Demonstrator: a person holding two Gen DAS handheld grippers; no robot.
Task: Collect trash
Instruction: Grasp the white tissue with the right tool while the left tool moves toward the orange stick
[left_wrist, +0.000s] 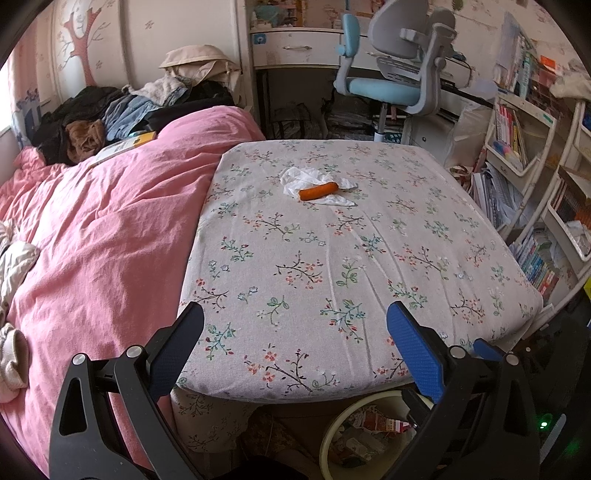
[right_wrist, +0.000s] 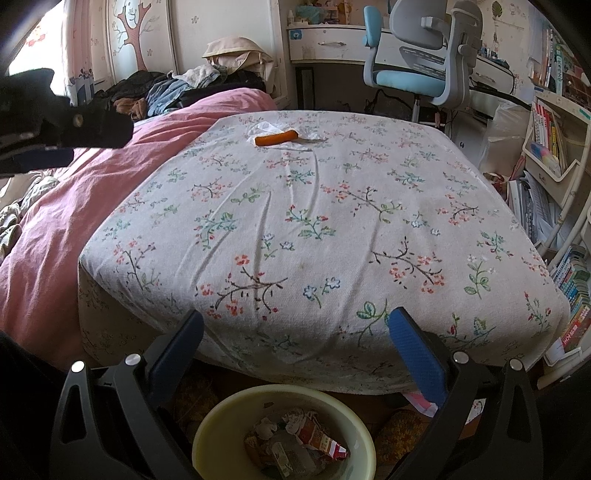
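An orange sausage-shaped piece of trash (left_wrist: 318, 191) lies on a crumpled white tissue (left_wrist: 306, 177) on the far half of the floral bed sheet (left_wrist: 332, 277). Both also show in the right wrist view: the orange piece (right_wrist: 276, 139) and the tissue (right_wrist: 266, 128). A pale yellow bin (right_wrist: 225, 417) with wrappers inside stands on the floor at the bed's near edge; its rim shows in the left wrist view (left_wrist: 332, 424). My left gripper (left_wrist: 295, 325) is open and empty over the near bed edge. My right gripper (right_wrist: 295, 328) is open and empty above the bin.
A pink duvet (left_wrist: 103, 229) covers the bed's left side, with piled clothes (left_wrist: 110, 110) behind it. A blue and grey desk chair (left_wrist: 399, 66) and a white desk (left_wrist: 295, 48) stand beyond the bed. Bookshelves (left_wrist: 517, 147) line the right wall.
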